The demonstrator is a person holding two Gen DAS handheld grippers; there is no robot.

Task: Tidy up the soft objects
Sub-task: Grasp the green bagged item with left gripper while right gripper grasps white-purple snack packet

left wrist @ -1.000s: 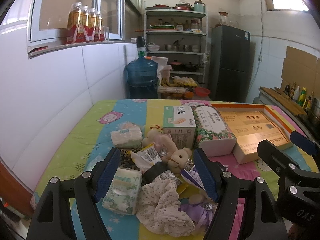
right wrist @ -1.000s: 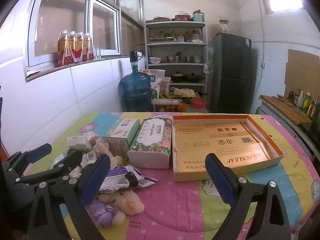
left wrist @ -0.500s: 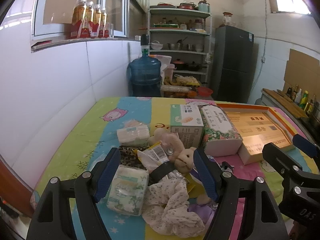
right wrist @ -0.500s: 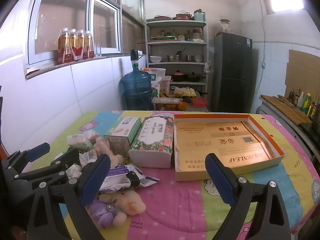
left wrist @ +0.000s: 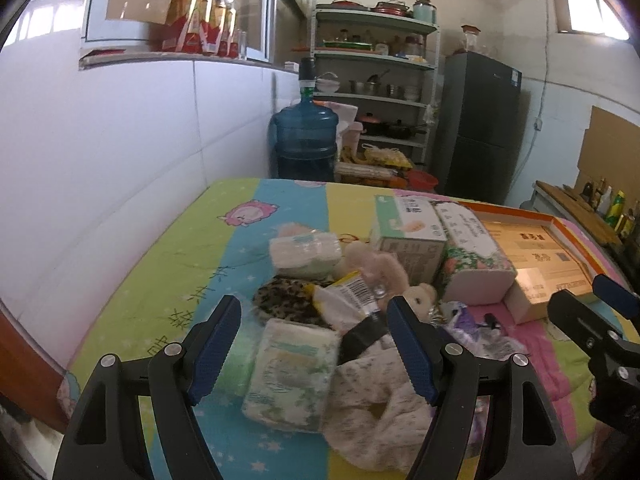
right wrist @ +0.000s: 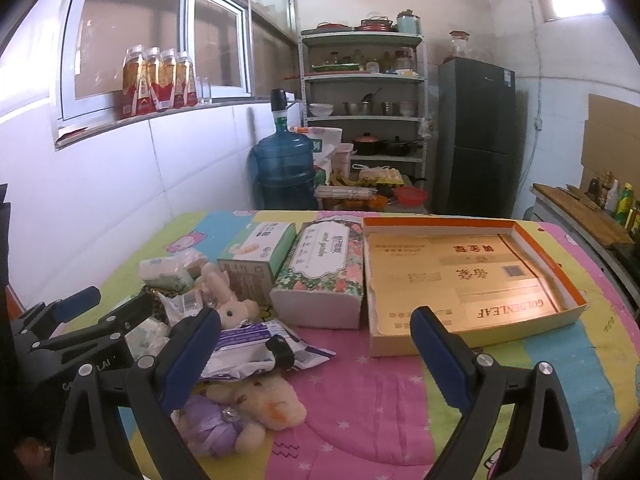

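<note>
Both your left gripper [left wrist: 314,342] and right gripper [right wrist: 314,354] hang released with nothing between the fingers, above the surface's [right wrist: 380,392] near-left corner, where tissue packs [left wrist: 292,376], plush rabbits [right wrist: 256,400] and wrappers lie heaped beside the empty box tray [right wrist: 472,276].

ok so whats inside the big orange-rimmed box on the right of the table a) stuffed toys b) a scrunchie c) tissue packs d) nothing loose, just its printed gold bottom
d: the orange-rimmed box shows only its gold printed bottom, while the stuffed toys and tissue packs lie in the pile outside it.
</note>
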